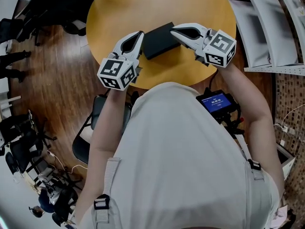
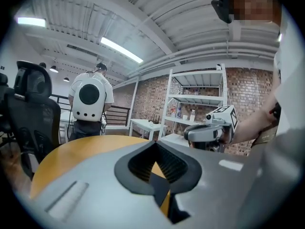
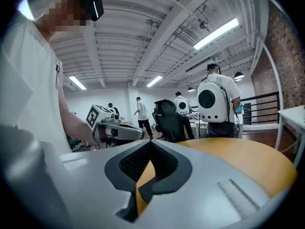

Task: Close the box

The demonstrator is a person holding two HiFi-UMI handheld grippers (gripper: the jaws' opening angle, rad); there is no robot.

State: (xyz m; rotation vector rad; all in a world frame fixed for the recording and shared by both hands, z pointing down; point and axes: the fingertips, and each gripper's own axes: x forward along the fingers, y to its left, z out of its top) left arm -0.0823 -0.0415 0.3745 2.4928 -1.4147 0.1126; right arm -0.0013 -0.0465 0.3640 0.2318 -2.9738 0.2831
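A flat black box (image 1: 161, 39) lies with its lid down on the round yellow table (image 1: 119, 8). My left gripper (image 1: 141, 34) is at the box's left end and is shut with nothing between its jaws. My right gripper (image 1: 172, 30) is at the box's right end, over its far corner, and is also shut and empty. I cannot tell whether either tip touches the box. In the left gripper view the pads (image 2: 164, 163) meet, and the right gripper (image 2: 205, 133) shows beyond them. In the right gripper view the pads (image 3: 138, 163) meet as well, and the left gripper (image 3: 119, 131) faces them.
White metal shelves (image 1: 267, 27) stand to the right of the table. Black office chairs (image 1: 95, 123) stand at the left and behind me on the wooden floor. Several people with white backpacks (image 3: 214, 101) stand across the room. A small lit screen (image 1: 217, 102) hangs at my chest.
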